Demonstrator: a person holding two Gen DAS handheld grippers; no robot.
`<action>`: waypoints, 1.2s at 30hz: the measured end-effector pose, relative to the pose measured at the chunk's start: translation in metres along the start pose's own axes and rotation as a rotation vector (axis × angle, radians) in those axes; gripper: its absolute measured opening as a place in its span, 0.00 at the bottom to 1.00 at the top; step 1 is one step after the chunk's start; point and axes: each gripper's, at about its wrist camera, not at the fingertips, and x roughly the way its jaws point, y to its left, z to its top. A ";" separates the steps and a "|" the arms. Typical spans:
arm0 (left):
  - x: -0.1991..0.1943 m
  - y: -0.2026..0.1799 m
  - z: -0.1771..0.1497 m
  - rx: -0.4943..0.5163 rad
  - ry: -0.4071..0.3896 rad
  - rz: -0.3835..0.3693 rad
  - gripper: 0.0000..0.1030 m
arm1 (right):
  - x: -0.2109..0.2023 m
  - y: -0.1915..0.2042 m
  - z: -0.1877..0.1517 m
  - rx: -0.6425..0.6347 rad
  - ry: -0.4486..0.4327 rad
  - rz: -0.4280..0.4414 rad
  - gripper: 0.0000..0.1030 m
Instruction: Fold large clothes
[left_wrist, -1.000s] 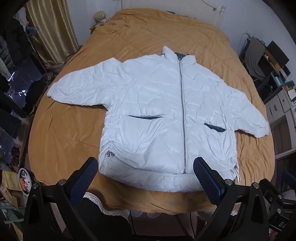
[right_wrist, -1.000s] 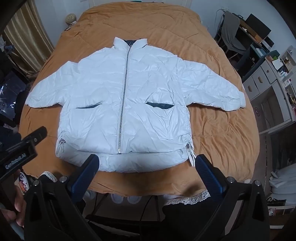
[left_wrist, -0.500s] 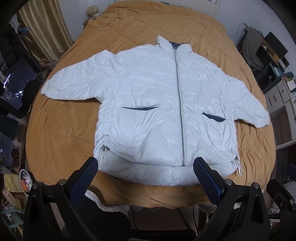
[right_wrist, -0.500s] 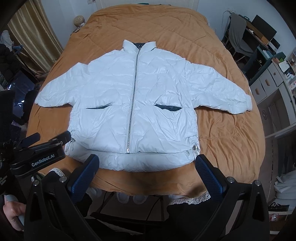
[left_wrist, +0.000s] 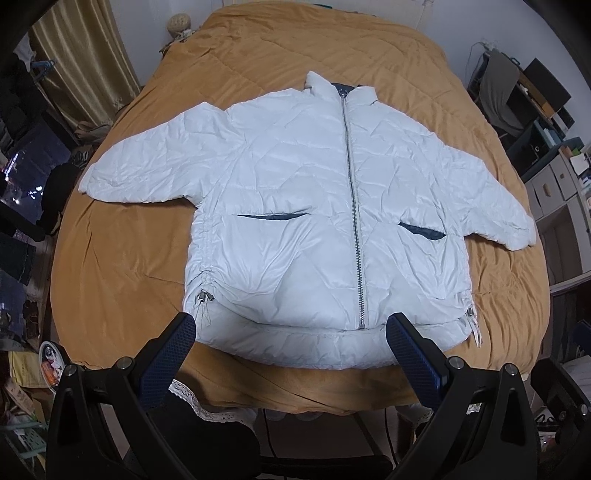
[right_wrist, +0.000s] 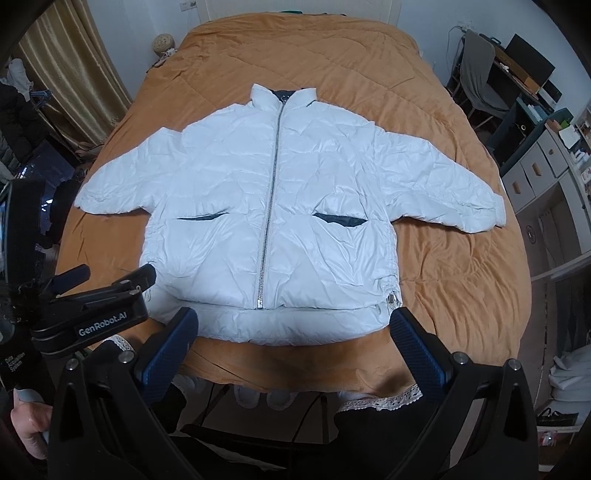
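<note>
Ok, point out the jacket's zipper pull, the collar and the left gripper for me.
zipper pull (left_wrist: 361, 322), left wrist view, metal tab at the hem.
collar (right_wrist: 263, 96), right wrist view, its left flap.
left gripper (right_wrist: 116, 277), right wrist view, between its fingertips by the jacket's lower corner.

A white puffer jacket (left_wrist: 314, 221) is lying flat on the bed (left_wrist: 122, 266), zipped, front up, sleeves spreading outward.

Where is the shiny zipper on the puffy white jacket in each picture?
Left wrist view: the zipper runs down the jacket a bit right of centre, its bottom end near the right fingertip.
Right wrist view: the zipper runs down the jacket a bit left of centre.
Shared landmark: the dark collar lining at the zipper's top.
</note>
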 end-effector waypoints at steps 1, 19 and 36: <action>-0.001 0.001 0.000 -0.005 -0.002 -0.003 1.00 | 0.001 0.001 0.000 -0.006 -0.001 -0.005 1.00; -0.018 0.012 -0.003 -0.033 -0.053 -0.047 1.00 | 0.036 -0.018 0.006 0.029 0.049 -0.038 1.00; -0.019 0.011 -0.009 -0.025 -0.040 -0.081 1.00 | 0.040 -0.028 0.006 0.094 0.048 -0.014 1.00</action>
